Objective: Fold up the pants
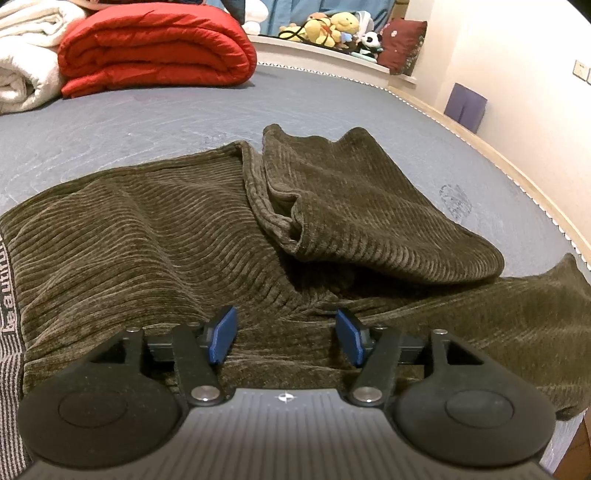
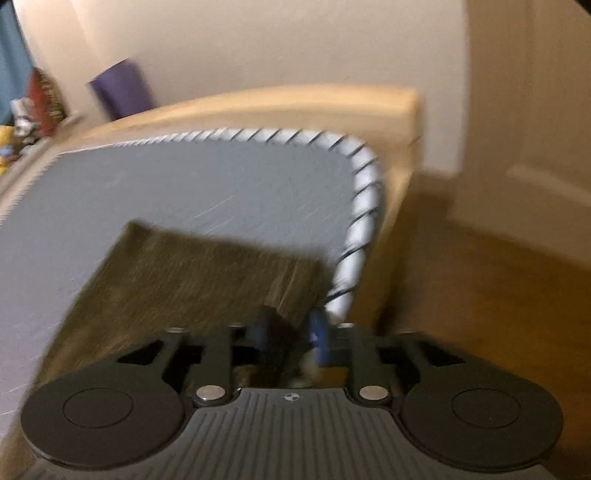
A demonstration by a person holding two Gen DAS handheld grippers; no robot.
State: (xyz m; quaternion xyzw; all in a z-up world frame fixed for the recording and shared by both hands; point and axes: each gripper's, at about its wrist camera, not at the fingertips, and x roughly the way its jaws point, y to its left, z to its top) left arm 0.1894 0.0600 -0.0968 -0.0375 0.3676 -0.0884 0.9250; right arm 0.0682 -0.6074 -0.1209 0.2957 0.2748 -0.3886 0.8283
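Observation:
Olive-brown corduroy pants (image 1: 147, 240) lie spread across a grey-blue mattress (image 1: 147, 122). One leg (image 1: 369, 206) is folded back over the other at the right. The striped waistband (image 1: 9, 325) shows at the left edge. My left gripper (image 1: 285, 321) hovers over the pants' near edge, its blue pads (image 1: 223, 338) wide apart and holding nothing. In the blurred right wrist view a pants leg end (image 2: 184, 280) lies near the mattress corner (image 2: 364, 192). My right gripper (image 2: 290, 325) stands open at the hem, its pads (image 2: 319, 336) apart, with cloth between them.
A folded red quilt (image 1: 155, 48) and a white blanket (image 1: 26, 55) sit at the far left of the bed. Plush toys (image 1: 332, 27) line the ledge behind. The wooden bed frame (image 2: 399, 122) and the floor (image 2: 480, 277) lie just right of the mattress corner. A purple object (image 1: 465, 105) leans on the wall.

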